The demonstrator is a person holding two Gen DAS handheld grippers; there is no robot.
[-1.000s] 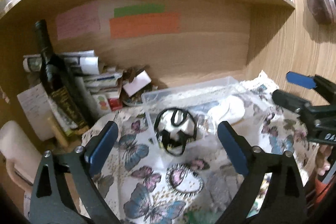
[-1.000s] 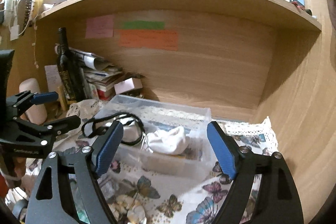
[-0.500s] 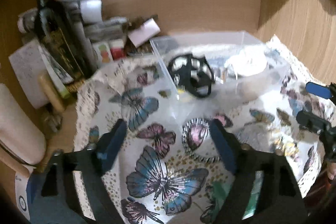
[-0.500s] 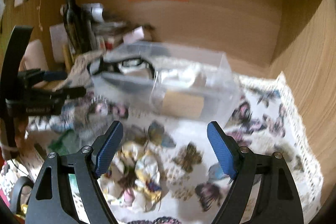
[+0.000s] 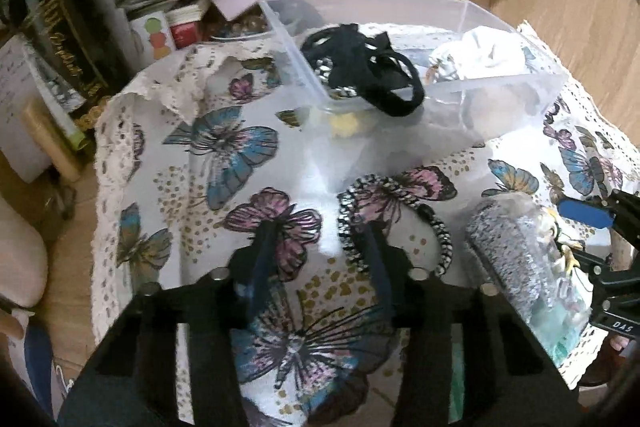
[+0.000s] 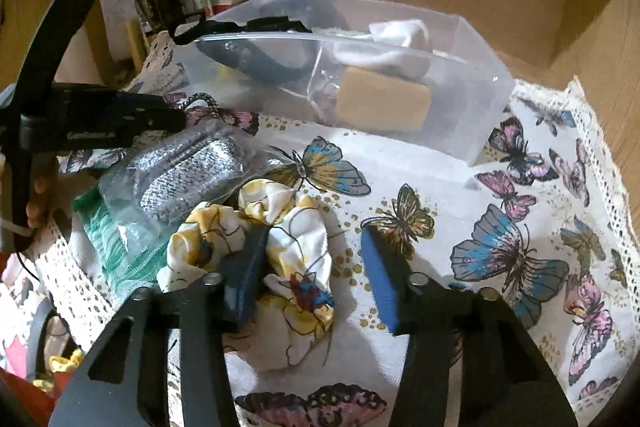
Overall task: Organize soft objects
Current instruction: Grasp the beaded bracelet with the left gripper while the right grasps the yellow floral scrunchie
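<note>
Both grippers low over butterfly-print tablecloth (image 5: 224, 155), jaws closing.

Left gripper (image 5: 320, 251): pads either side of the near arc of a black-and-white braided hair band (image 5: 400, 223) lying flat on the cloth; not yet pinched. Right gripper (image 6: 316, 267): left pad against a crumpled yellow-and-white floral fabric scrunchie (image 6: 292, 243), right pad clear of it. Clear plastic storage box (image 6: 460, 95) behind holds a black strap, white cloth, tan sponge.

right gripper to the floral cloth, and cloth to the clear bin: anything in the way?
Nothing visible. The right gripper is closing, its left pad already at the floral cloth. Bare butterfly tablecloth lies between the cloth and the clear bin, whose top is open. The bagged grey item sits off to the side.
</note>
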